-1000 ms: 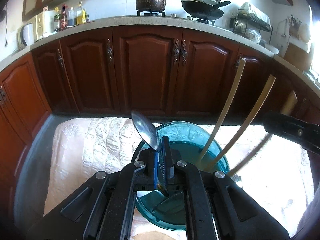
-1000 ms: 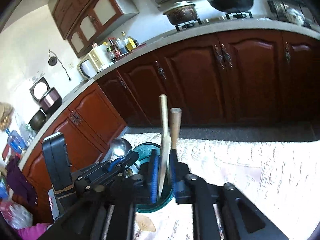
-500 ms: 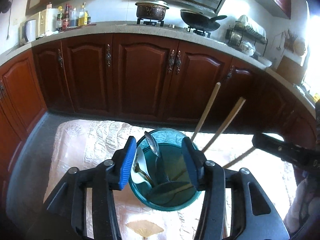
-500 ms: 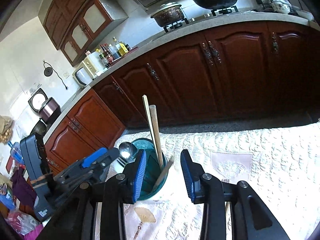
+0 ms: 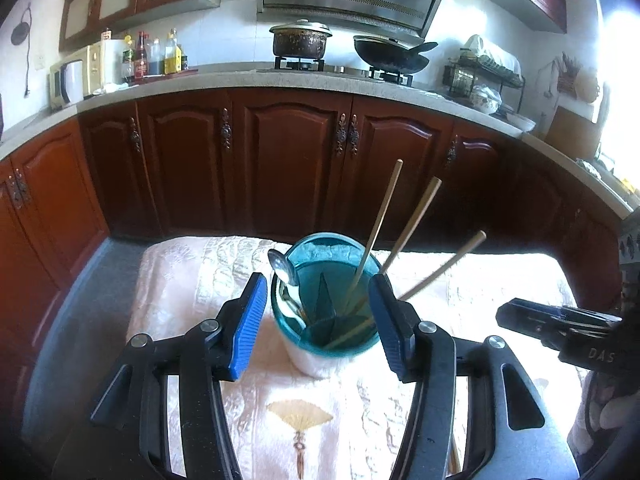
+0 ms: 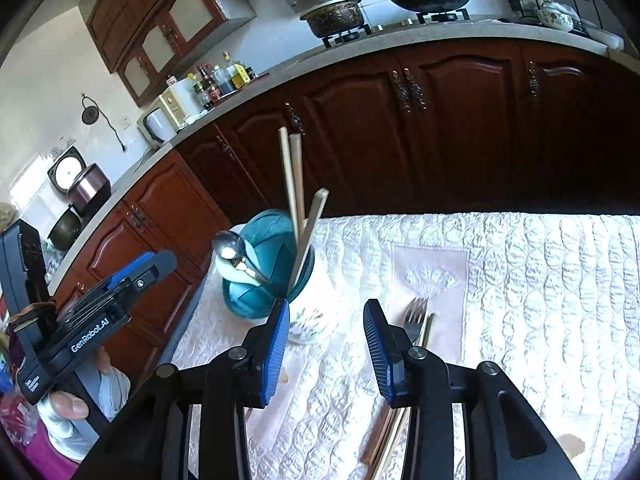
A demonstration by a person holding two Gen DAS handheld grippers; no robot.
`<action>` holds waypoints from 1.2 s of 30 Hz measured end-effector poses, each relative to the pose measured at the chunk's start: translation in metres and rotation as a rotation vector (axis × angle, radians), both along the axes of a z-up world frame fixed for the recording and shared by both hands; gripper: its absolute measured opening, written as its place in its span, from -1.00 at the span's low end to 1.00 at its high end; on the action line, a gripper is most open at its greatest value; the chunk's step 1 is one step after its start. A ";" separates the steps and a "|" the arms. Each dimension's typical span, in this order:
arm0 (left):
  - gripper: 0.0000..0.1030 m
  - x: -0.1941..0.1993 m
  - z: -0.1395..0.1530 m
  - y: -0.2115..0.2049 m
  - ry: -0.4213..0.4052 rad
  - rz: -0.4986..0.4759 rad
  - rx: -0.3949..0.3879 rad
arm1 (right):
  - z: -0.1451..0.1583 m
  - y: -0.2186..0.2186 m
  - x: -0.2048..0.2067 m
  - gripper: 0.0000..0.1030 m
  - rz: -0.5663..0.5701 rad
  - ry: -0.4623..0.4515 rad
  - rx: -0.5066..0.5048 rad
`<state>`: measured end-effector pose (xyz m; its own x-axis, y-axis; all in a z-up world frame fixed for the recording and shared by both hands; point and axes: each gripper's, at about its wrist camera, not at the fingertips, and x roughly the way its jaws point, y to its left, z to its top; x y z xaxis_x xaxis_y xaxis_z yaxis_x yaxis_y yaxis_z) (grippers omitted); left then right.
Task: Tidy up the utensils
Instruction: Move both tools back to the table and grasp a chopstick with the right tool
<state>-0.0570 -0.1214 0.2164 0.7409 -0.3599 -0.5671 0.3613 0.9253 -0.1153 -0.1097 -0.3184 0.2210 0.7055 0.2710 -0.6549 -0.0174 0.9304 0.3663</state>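
A teal-rimmed utensil holder (image 5: 326,304) stands on the white quilted tablecloth; it also shows in the right wrist view (image 6: 264,268). A metal spoon (image 5: 282,268) leans in its left side and three wooden chopsticks (image 5: 376,232) lean in its right side. My left gripper (image 5: 320,316) is open and empty, its jaws either side of the holder, above and short of it. My right gripper (image 6: 326,344) is open and empty, right of the holder. A fork (image 6: 414,316) and more chopsticks (image 6: 394,432) lie on the cloth under the right gripper.
The tablecloth (image 6: 540,304) spreads to the right. Dark wood cabinets (image 5: 292,160) run behind the table under a counter with a pot (image 5: 300,40) and a wok (image 5: 392,54). The right gripper's body shows at the left view's right edge (image 5: 560,328).
Both grippers have opened and drawn back. The left one let go of the spoon, the right one let go of a chopstick; both now rest in the holder.
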 end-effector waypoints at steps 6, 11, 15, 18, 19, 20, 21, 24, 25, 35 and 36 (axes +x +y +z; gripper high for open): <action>0.25 -0.027 0.002 0.013 -0.005 0.006 -0.015 | -0.005 0.010 -0.009 -0.23 0.013 0.018 -0.014; 0.28 -0.042 -0.008 0.023 0.041 0.012 -0.031 | -0.015 0.001 -0.020 -0.19 -0.005 0.038 -0.008; 0.28 -0.052 -0.016 0.025 0.062 -0.015 -0.059 | -0.029 -0.006 -0.028 -0.19 -0.015 0.074 -0.021; 0.28 -0.054 -0.025 0.023 0.091 -0.032 -0.074 | -0.043 -0.016 -0.031 -0.19 -0.042 0.110 -0.037; 0.28 -0.054 -0.029 0.023 0.104 -0.039 -0.079 | -0.051 -0.023 -0.032 -0.19 -0.057 0.124 -0.036; 0.28 -0.053 -0.032 0.023 0.111 -0.040 -0.079 | -0.057 -0.028 -0.033 -0.19 -0.065 0.139 -0.038; 0.28 -0.053 -0.037 0.022 0.121 -0.038 -0.074 | -0.067 -0.034 -0.033 -0.21 -0.072 0.167 -0.046; 0.28 -0.051 -0.052 0.017 0.155 -0.040 -0.062 | -0.090 -0.048 -0.029 -0.44 -0.094 0.227 -0.052; 0.28 -0.050 -0.058 0.014 0.169 -0.041 -0.055 | -0.098 -0.052 -0.027 -0.45 -0.104 0.243 -0.042; 0.28 -0.044 -0.096 -0.017 0.260 -0.097 0.001 | -0.145 -0.047 0.025 -0.55 -0.063 0.316 0.005; 0.28 -0.043 -0.098 -0.019 0.265 -0.100 0.005 | -0.150 -0.045 0.031 -0.57 -0.060 0.323 -0.005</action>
<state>-0.1003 -0.1407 0.1181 0.5277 -0.4202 -0.7382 0.4084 0.8875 -0.2132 -0.0790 -0.3631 0.0710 0.4756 0.2318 -0.8486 0.1537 0.9279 0.3396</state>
